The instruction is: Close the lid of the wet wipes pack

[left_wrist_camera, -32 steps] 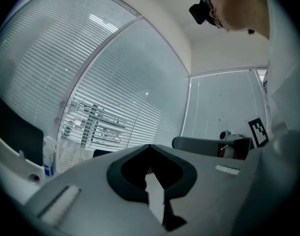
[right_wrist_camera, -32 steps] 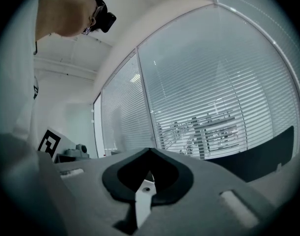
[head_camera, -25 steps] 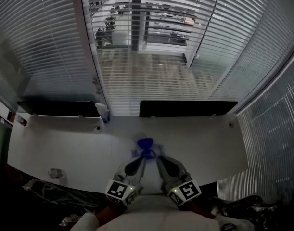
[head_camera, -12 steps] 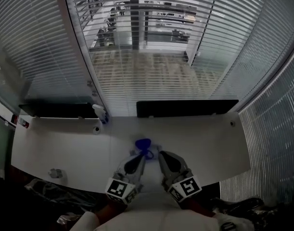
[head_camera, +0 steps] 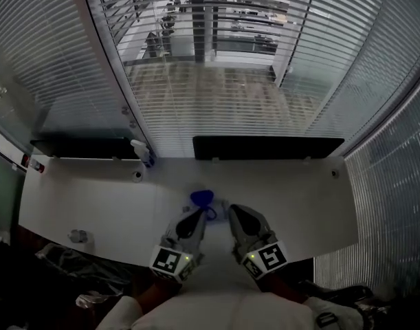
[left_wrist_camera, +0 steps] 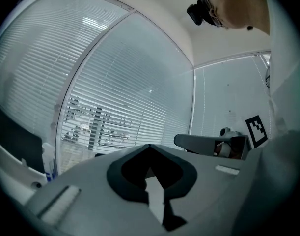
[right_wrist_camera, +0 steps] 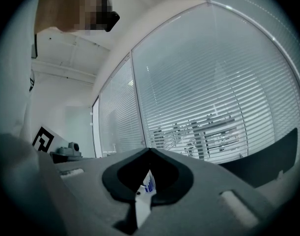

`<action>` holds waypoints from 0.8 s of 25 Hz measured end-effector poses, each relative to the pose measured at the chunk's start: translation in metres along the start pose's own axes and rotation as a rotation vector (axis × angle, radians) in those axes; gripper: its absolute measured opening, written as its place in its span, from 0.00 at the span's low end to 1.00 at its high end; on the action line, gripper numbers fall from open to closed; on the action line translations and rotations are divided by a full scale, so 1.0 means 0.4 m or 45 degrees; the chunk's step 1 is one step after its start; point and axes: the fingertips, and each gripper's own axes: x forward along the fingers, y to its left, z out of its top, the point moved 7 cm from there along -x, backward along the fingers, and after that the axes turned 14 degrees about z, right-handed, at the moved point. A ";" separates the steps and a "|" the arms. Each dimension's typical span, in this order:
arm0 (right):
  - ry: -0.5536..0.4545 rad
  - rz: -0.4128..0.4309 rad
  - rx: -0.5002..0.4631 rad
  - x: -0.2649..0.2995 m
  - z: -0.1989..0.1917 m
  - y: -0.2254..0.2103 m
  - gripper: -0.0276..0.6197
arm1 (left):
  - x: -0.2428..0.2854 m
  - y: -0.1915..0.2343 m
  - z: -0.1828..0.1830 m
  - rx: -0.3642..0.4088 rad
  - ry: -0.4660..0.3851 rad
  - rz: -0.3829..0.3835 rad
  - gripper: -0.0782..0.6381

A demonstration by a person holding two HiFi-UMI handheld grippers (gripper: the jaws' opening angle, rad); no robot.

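Note:
The wet wipes pack (head_camera: 208,214) lies on the white desk (head_camera: 93,205) in the head view, pale, with its blue lid (head_camera: 202,198) standing up at its far end. My left gripper (head_camera: 196,218) and right gripper (head_camera: 234,215) lie side by side just in front of the pack, both pointing level toward the window, one at each near corner. Each has its jaws closed together with nothing gripped. In the right gripper view, a white piece with blue print (right_wrist_camera: 148,183) shows through the notch past the jaw tips. Whether either gripper touches the pack is unclear.
A spray bottle (head_camera: 144,153) and a small round object (head_camera: 137,175) stand at the back left. Two low black panels (head_camera: 268,146) (head_camera: 86,148) run along the window blinds. A small item (head_camera: 78,236) sits near the front left edge. The desk's front edge is right under my hands.
Both grippers have slid a little further over the desk toward the pack, staying closed. The head view has tilted slightly upward. The blue lid still stands raised.

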 end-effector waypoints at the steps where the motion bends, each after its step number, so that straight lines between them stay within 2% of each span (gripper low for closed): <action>1: 0.003 0.003 0.001 0.002 0.004 -0.002 0.05 | 0.001 -0.001 0.006 0.001 0.005 0.005 0.11; 5: 0.016 0.016 0.001 0.018 0.026 -0.008 0.05 | 0.006 0.008 0.029 0.008 -0.005 0.026 0.11; 11: 0.065 0.032 -0.013 0.037 -0.014 -0.019 0.05 | 0.011 0.040 -0.018 0.014 0.042 0.036 0.11; 15: 0.147 0.060 -0.067 0.062 -0.050 -0.026 0.05 | 0.019 0.069 -0.032 0.008 0.065 0.074 0.11; 20: 0.262 0.087 -0.067 0.086 -0.107 -0.050 0.05 | 0.035 0.099 -0.080 -0.034 0.111 0.113 0.11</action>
